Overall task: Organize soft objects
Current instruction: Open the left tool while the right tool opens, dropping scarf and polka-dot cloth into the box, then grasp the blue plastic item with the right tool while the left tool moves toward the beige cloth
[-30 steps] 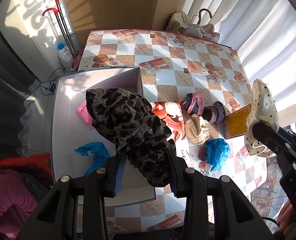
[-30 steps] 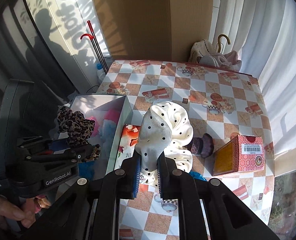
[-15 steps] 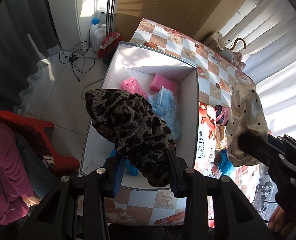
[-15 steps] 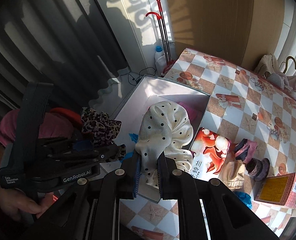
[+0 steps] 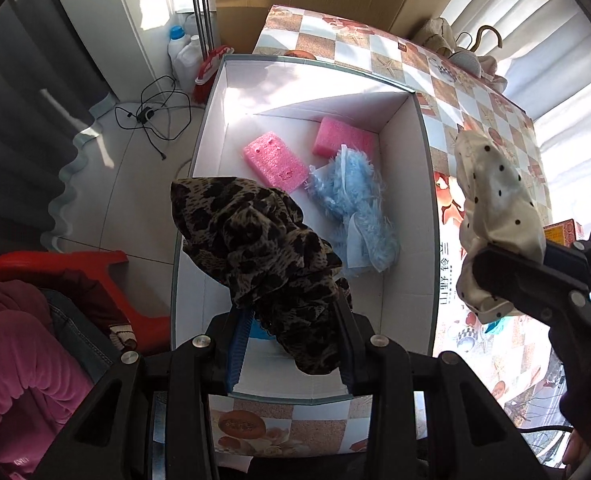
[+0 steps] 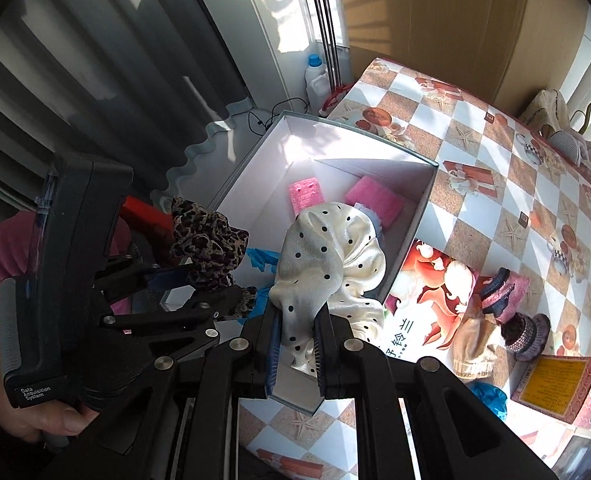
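I hold the leopard scrunchie [image 5: 255, 248] pinched in my left gripper [image 5: 291, 344] above the white box [image 5: 425, 200], lower middle of the frame, ready to drop. My right gripper [image 6: 295, 340] clamps the dotted scrunchie [image 6: 327, 264] over the box too.

Left wrist cam: sits behind the left tool [image 5: 291, 344], looks steeply down into the white box [image 5: 425, 184] from its near end, close. Floor left of the box, checkered tabletop [image 5: 447, 92] beyond and right of it.

Right wrist cam: behind the right tool [image 6: 297, 346], over the box's near corner, angled down across the box [image 6: 417, 216] toward the tabletop's [image 6: 495, 168] far right.

Overlap: box interior, both pink sponges, tabletop right of the box. Each cam has the other tool in frame: right tool [image 5: 491, 268] right of the box, left tool [image 6: 215, 296] left of it.
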Demonstrator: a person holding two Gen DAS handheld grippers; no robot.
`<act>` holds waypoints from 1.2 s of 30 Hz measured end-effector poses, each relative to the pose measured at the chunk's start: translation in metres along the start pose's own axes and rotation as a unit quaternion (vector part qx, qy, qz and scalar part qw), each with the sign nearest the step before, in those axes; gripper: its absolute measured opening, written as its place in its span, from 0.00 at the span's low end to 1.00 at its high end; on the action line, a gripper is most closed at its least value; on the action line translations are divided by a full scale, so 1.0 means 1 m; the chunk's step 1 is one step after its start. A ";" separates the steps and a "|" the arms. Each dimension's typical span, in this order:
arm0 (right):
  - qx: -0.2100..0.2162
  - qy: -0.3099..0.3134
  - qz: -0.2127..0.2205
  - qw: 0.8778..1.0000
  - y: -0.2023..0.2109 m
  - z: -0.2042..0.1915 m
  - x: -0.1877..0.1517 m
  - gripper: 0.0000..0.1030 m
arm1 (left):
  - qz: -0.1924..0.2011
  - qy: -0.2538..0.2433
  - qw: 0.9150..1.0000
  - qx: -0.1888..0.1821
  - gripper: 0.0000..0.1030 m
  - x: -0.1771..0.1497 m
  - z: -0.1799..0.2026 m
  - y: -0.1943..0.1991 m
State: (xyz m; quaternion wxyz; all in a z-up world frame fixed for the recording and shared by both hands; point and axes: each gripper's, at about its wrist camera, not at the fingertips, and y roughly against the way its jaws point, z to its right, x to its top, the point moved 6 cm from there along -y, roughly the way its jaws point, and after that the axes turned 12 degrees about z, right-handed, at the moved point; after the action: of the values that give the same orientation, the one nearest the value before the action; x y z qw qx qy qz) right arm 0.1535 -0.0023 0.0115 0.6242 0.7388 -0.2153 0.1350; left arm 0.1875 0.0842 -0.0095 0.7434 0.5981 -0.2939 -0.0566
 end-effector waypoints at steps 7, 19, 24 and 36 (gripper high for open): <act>-0.001 -0.002 -0.010 1.000 -0.013 0.004 0.017 0.15 | -0.010 -0.007 1.000 -0.005 0.40 0.008 0.001 -0.011; 0.014 -0.025 -0.025 0.999 -0.035 0.012 0.053 0.67 | -0.009 0.024 0.999 -0.033 0.72 0.017 -0.008 -0.018; -0.005 -0.041 0.012 0.999 -0.020 0.026 0.065 0.72 | 0.001 0.029 0.998 -0.049 0.73 0.016 -0.006 -0.014; -0.149 -0.098 -0.024 0.984 0.050 0.118 -0.070 0.72 | 0.006 -0.041 0.994 -0.097 0.73 0.007 0.062 0.003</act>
State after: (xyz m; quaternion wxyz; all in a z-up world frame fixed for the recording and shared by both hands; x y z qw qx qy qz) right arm 0.0602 -0.1137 0.0006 0.7061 0.6521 -0.2757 0.0135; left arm 0.1610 0.0291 0.0027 0.7857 0.5185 -0.3206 -0.1049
